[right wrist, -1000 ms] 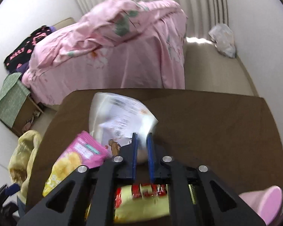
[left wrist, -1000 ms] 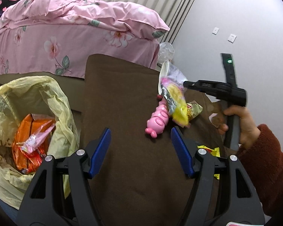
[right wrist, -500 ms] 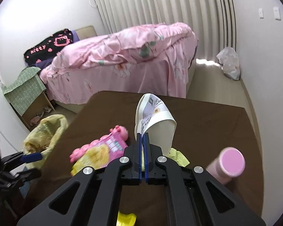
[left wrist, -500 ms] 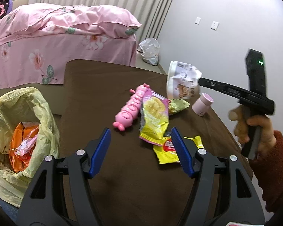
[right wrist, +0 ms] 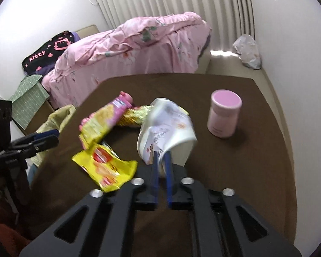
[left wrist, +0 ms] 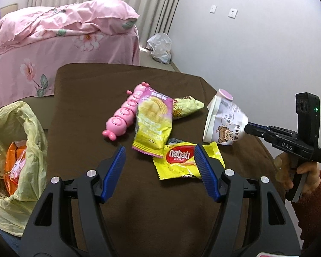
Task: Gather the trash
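My right gripper (right wrist: pixel 161 154) has its jaws opening, a clear gap between the blue fingers. The paper flap of a crumpled white cup (right wrist: pixel 167 126) lies loosely in that gap. From the left wrist view the white cup (left wrist: pixel 224 120) hangs tilted at the right gripper's (left wrist: pixel 247 126) tip, above the brown table (left wrist: pixel 85 192). My left gripper (left wrist: pixel 160 147) stands open over a yellow wafer wrapper (left wrist: pixel 182 160), nothing between its fingers. A pink-and-yellow chip bag (left wrist: pixel 153 120) and a green-gold wrapper (left wrist: pixel 186 107) lie just beyond. A yellow trash bag (left wrist: pixel 15 145) hangs at the table's left edge.
A pink caterpillar toy (left wrist: pixel 122 120) lies partly under the chip bag. A pink-lidded jar (right wrist: pixel 223 115) stands upright at the table's right. A pink-covered bed (left wrist: pixel 64 36) is behind the table, and a white plastic bag (left wrist: pixel 160 47) sits on the floor by the wall.
The right gripper carried the cup rightward, and the chip bag and yellow wrapper dropped onto the table. Its fingers, pressed together before, now stand apart. The left gripper swung right, still open.
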The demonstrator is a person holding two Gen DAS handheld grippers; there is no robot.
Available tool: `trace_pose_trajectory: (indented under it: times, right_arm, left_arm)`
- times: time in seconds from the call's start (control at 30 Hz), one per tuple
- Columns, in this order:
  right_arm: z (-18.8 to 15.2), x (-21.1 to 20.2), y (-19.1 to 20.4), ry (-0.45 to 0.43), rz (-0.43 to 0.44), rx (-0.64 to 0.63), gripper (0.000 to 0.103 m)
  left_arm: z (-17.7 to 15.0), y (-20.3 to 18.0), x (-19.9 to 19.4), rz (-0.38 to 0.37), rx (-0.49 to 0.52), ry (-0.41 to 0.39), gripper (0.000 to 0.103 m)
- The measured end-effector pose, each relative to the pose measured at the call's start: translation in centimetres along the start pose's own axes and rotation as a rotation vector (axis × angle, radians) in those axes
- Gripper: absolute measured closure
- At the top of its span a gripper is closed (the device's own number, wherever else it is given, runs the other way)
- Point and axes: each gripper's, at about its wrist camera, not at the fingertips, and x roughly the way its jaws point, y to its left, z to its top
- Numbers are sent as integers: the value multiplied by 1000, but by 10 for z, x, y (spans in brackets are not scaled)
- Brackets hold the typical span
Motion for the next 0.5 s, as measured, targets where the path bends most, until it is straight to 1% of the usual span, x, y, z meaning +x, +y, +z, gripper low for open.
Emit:
trace_pose_trajectory:
  times: [0.03, 0.07, 0.13, 0.27, 0.37, 0.43, 0.47, 0.5]
  right_arm:
    - [-2, -1, -4, -11, 5, 14, 54]
    - [-4, -1, -9, -25, 15, 32, 50]
    - [-5, 2, -16, -28, 4, 55, 50]
    - [-1, 18, -26, -42, -78, 70, 50]
    - [5, 30, -34, -58, -61, 71, 50]
    - [9, 43, -41, -31, -53, 75, 50]
    - [9, 51, -46, -1, -45, 89, 49]
    - [7, 57, -49, 23, -22, 115, 46]
  left_arm:
    - [-1, -2, 2, 0, 3, 5, 40]
    - [-2, -3, 4, 1, 8, 13, 40]
    - [-2, -6, 9, 1, 15, 26, 40]
    - [-3, -10, 14, 3, 27, 42, 40]
    - [-3, -12, 18, 6, 33, 52, 40]
    - [-3, -13, 20, 8, 34, 59, 40]
    - [-3, -12, 21, 8, 31, 61, 40]
    - [-3, -12, 21, 9, 29, 62, 40]
